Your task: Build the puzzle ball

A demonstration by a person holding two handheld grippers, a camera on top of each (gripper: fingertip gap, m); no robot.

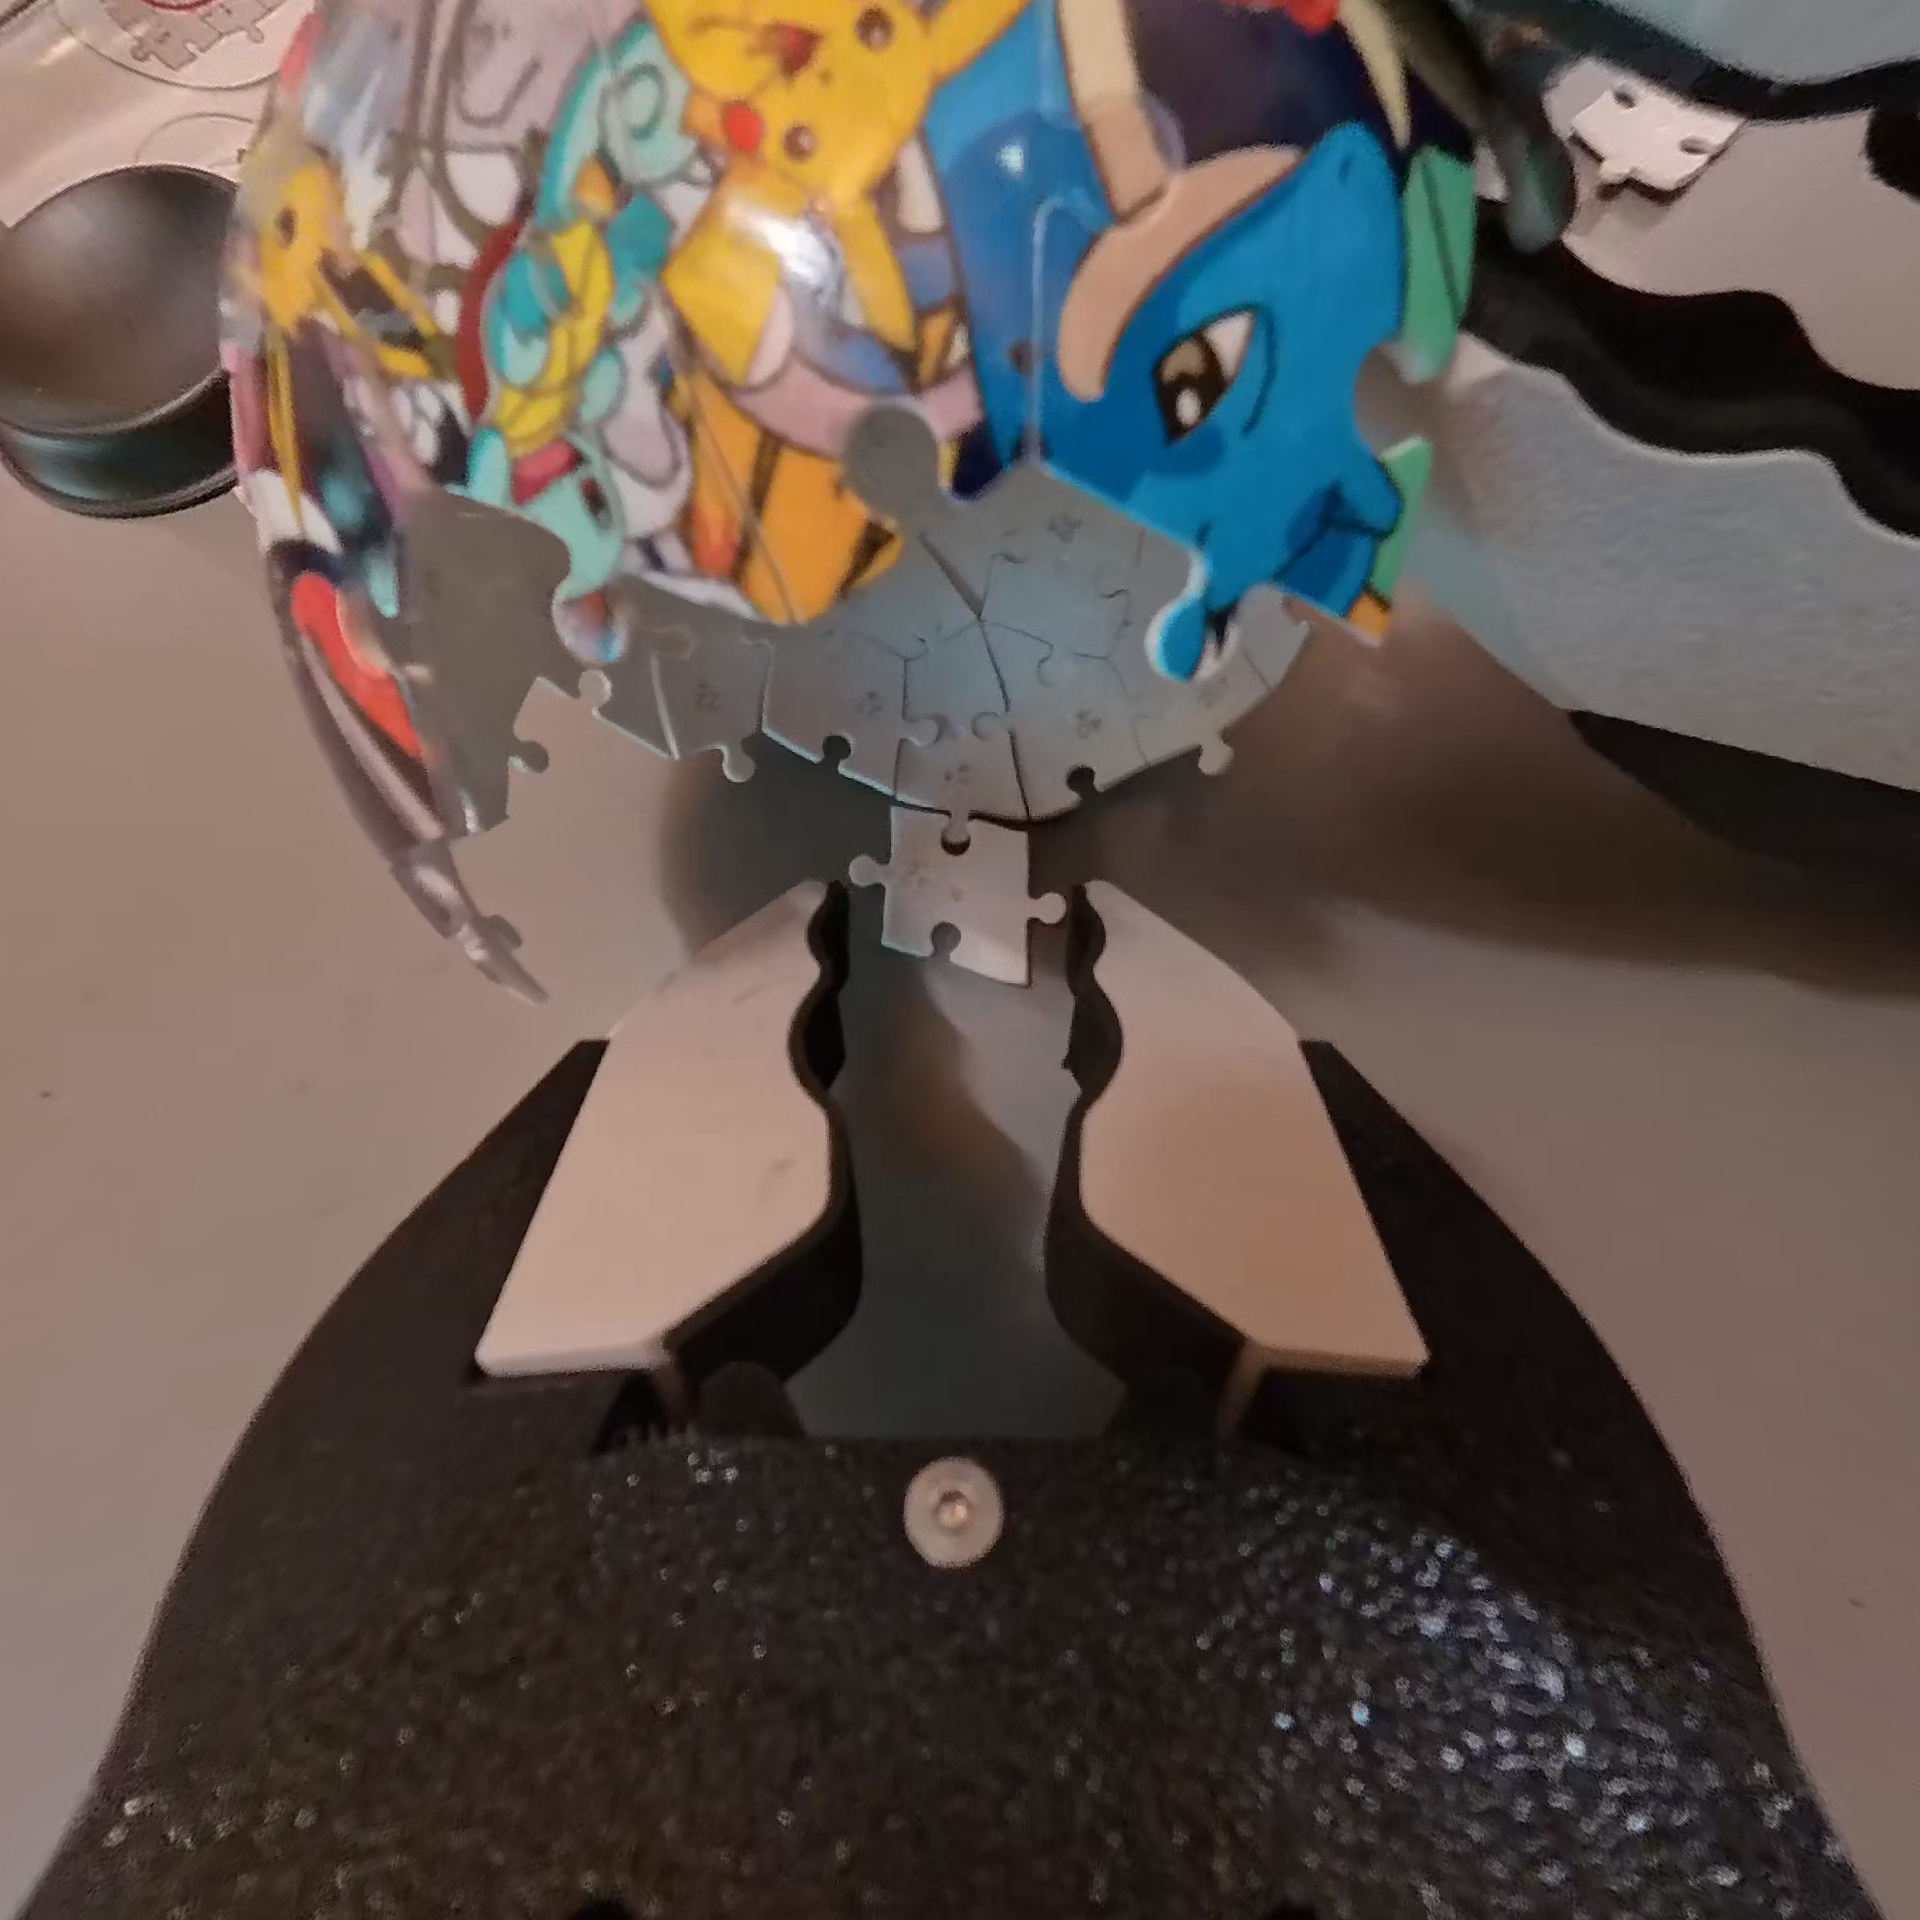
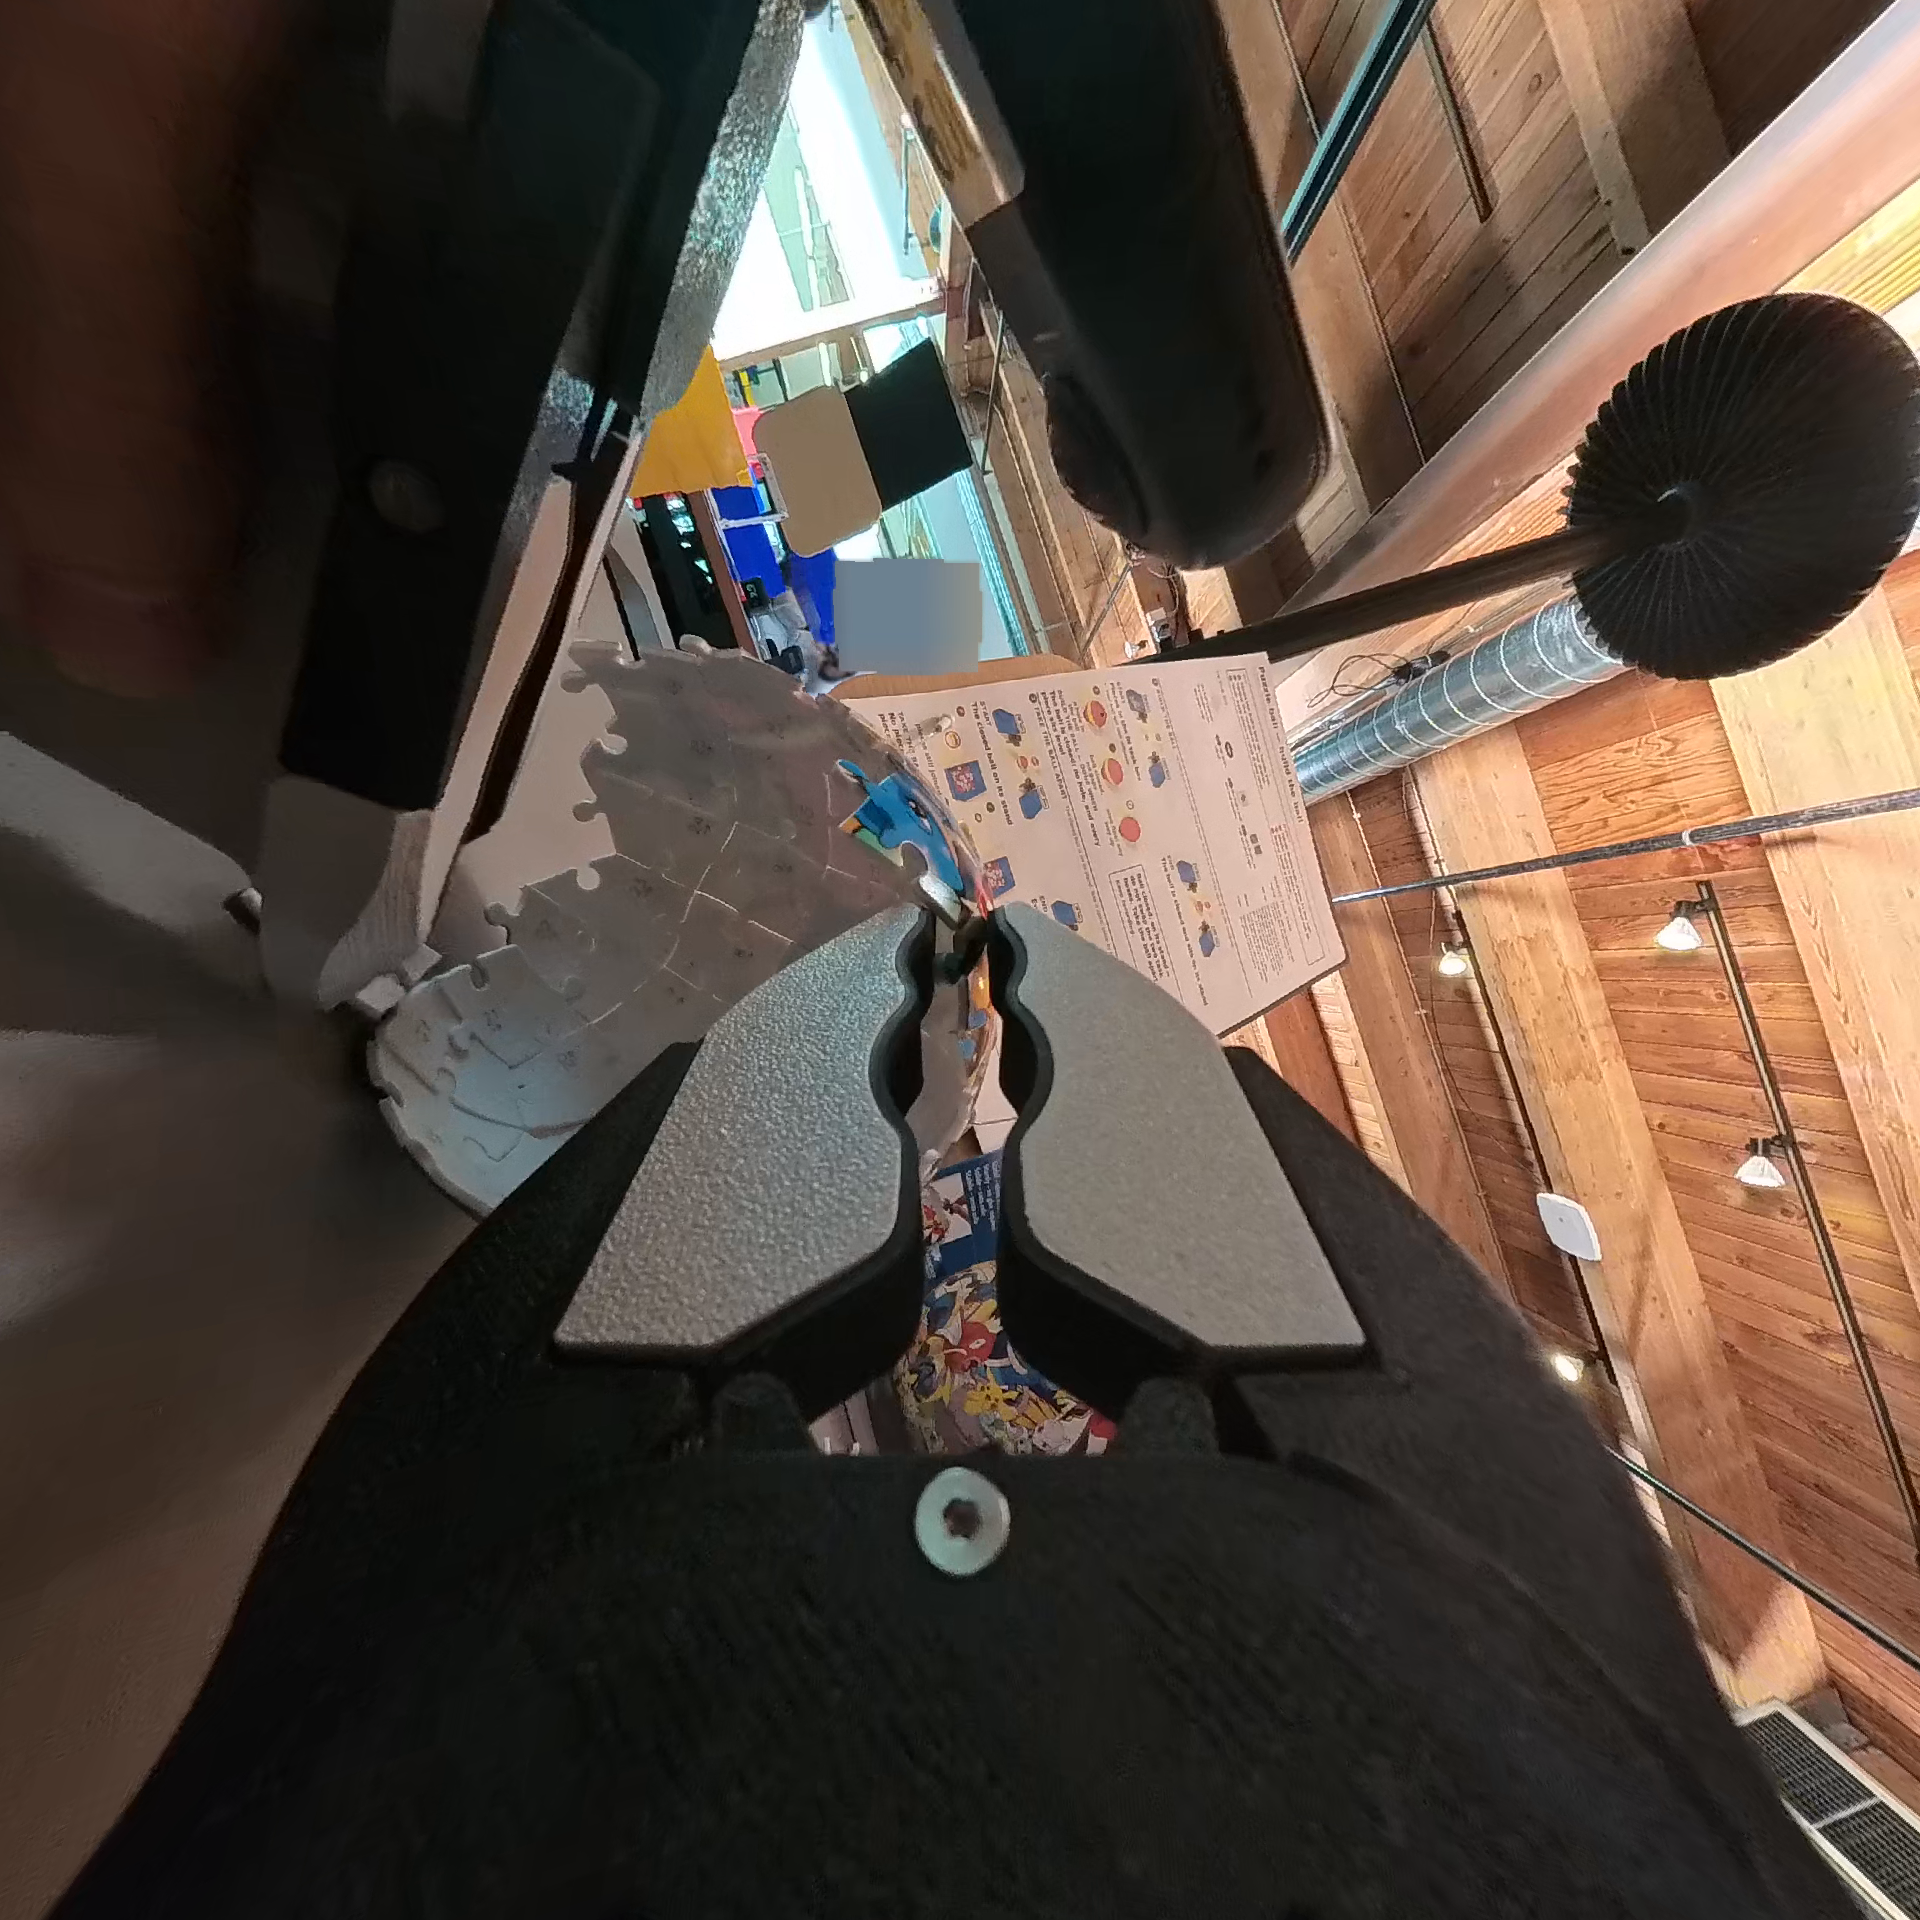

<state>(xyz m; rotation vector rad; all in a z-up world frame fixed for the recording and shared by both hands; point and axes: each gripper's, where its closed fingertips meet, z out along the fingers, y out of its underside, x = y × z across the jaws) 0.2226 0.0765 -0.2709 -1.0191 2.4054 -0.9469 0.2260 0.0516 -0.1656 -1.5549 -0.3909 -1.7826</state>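
— Now, where's your piece?
— Low in the middle, your left gripper [image 1: 951,940] pinches the grey puzzle piece [image 1: 954,902] (blank side up) under the puzzle ball [image 1: 831,364].
— And my right gripper [image 2: 956,935]?
— Narrow, pinching the ball's edge. Push the knobs in gently.

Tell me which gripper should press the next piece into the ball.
Left, probably. The left gripper holds a grey piece right against the puzzle ball rim, while the right gripper is clamped on the shell, steadying it.

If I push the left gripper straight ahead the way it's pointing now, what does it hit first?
The left gripper already has a grey puzzle piece between its fingertips. That piece appears to meet the grey inner side of the partly built puzzle ball, so going on would likely press it into the ball's edge.
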